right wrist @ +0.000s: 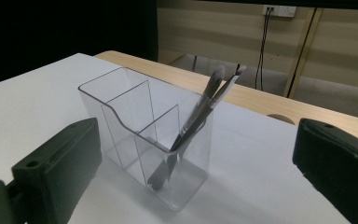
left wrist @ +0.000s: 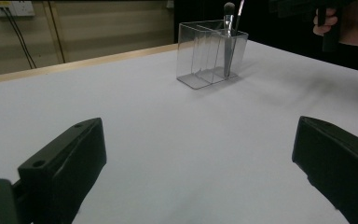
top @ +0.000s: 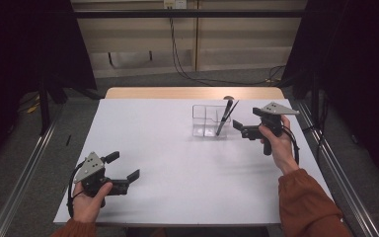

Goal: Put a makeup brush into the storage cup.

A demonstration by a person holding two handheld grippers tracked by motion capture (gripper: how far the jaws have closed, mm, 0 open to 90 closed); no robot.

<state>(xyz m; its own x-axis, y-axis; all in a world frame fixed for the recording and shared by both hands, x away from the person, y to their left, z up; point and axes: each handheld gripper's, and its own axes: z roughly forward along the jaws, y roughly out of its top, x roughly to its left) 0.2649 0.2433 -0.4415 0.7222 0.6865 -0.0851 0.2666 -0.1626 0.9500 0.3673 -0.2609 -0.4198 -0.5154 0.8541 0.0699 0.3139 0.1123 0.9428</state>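
A clear acrylic organizer [top: 207,122] with 3 compartments stands on the white table [top: 177,163], toward its far edge. 2 makeup brushes [right wrist: 193,116] lean together in the compartment nearest the right gripper [top: 249,129], bristles up and tilted away from the other 2 compartments. The right gripper hovers just beside the organizer, its jaws spread wide with nothing between them. The left gripper [top: 123,170] sits well apart from the organizer, near the table's front edge, jaws also spread wide and holding nothing.
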